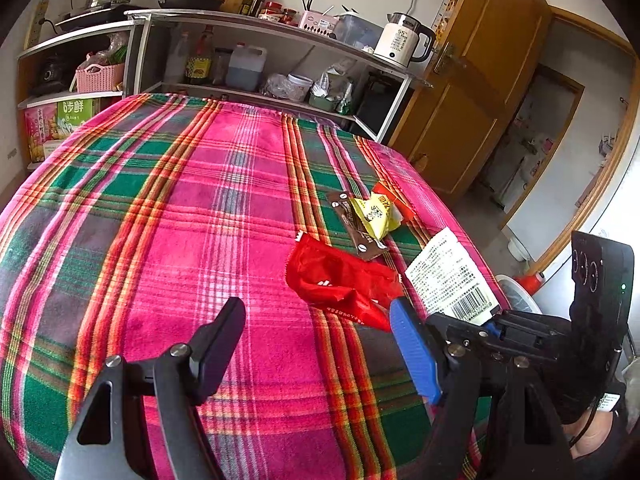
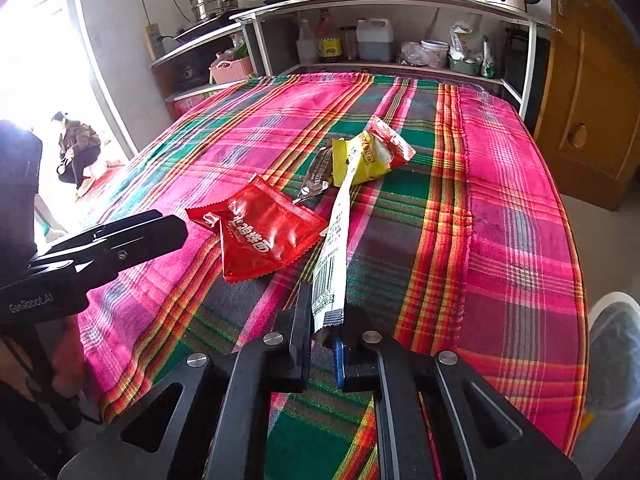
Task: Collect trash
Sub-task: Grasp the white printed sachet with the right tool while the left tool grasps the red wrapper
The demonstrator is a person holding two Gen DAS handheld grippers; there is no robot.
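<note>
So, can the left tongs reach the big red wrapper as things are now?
Probably yes. The left tongs are open, and the red wrapper lies flat on the cloth just ahead, nothing over it. The right tongs, shut on the white wrapper, sit close beside it and could crowd the approach.

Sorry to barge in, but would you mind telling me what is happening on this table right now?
Someone is clearing snack trash off the plaid tablecloth with two handheld grippers. The right gripper is shut on the white barcoded wrapper, pinching its near end. The left gripper is open beside the red wrapper, not touching it. The yellow packet and brown sachet lie uncollected.
</note>
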